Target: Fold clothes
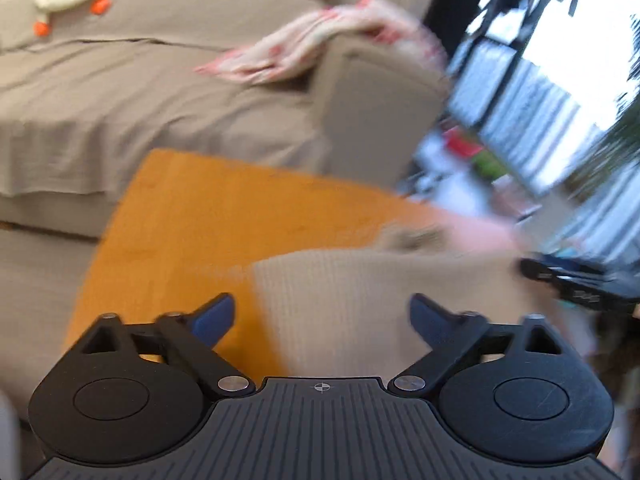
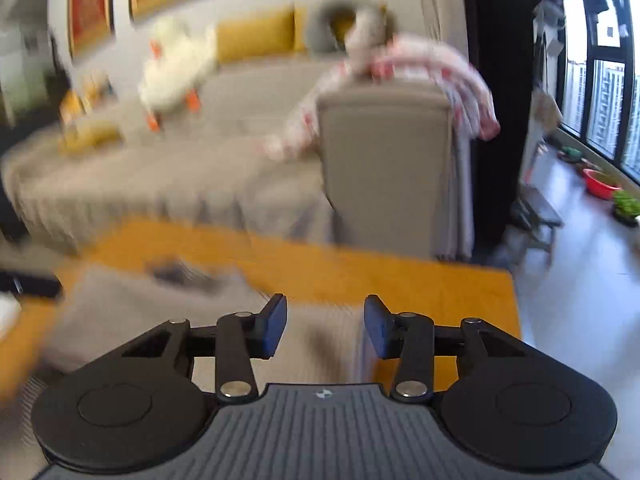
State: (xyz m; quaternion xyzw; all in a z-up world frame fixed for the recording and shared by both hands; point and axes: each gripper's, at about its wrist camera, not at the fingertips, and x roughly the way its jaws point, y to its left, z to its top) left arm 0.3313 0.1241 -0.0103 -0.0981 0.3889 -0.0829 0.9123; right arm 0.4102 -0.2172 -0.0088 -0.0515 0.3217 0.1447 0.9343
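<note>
- Setting: a living room with an orange table (image 1: 208,216) standing in front of a grey-brown sofa (image 1: 120,92); both views are motion-blurred.
- Left gripper (image 1: 320,316): blue pads set wide apart, holding nothing. It hangs above the near edge of the beige ribbed garment (image 1: 360,300), probably positioned to take that edge.
- Right gripper (image 2: 325,326): pads moderately apart, nothing between them. It hangs over the same garment's near edge, so each tool is likely assigned one side of the fold.
- Garment: lies on the table, apparently spread for folding; a darker patch at its far end is too blurred to identify.
- Beyond the table: a pink-and-white cloth (image 2: 432,68) is draped over the sofa armrest (image 2: 384,152), possibly awaiting folding.
- A white plush toy (image 2: 176,68) lies on the sofa seat.
</note>
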